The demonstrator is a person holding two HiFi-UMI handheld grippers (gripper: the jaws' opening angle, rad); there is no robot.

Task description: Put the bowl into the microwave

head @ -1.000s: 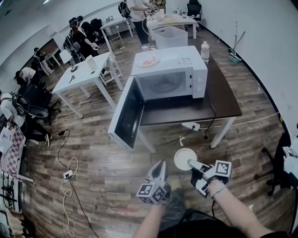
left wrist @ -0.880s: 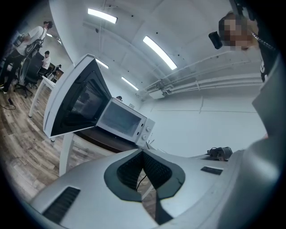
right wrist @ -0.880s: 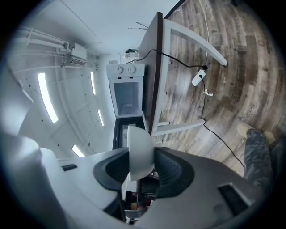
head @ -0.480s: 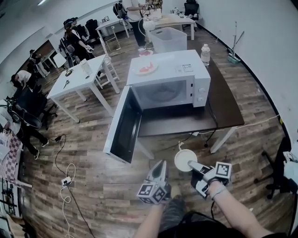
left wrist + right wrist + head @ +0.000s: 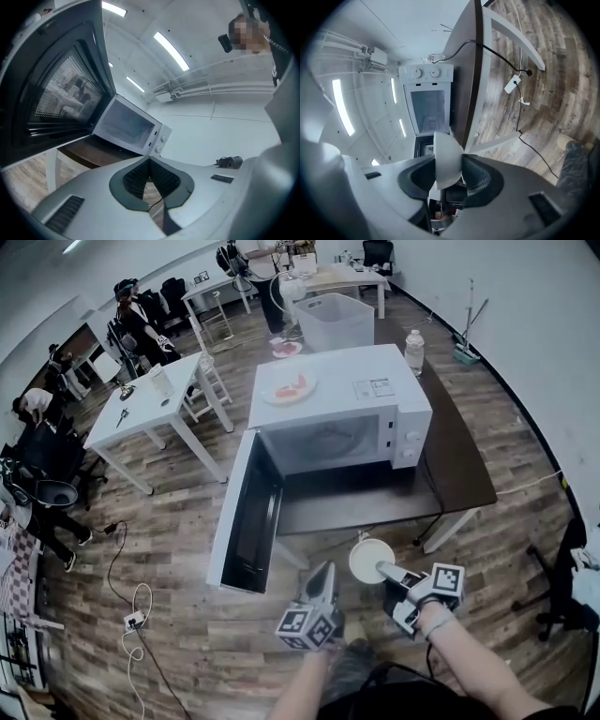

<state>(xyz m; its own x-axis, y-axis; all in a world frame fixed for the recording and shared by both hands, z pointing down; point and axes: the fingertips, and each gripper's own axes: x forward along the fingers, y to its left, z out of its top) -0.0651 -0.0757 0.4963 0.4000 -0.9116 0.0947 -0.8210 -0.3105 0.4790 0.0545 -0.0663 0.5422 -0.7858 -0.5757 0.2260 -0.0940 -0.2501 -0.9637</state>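
Right gripper (image 5: 384, 570) is clamping the bowl (image 5: 370, 559) by its rim, in the air short of the table (image 5: 459, 465). Left gripper (image 5: 322, 576) is closed, empty. Microwave (image 5: 337, 418) door (image 5: 246, 521) is hanging open. Likely the transport step; next needs lifting the bowl level into the cavity.
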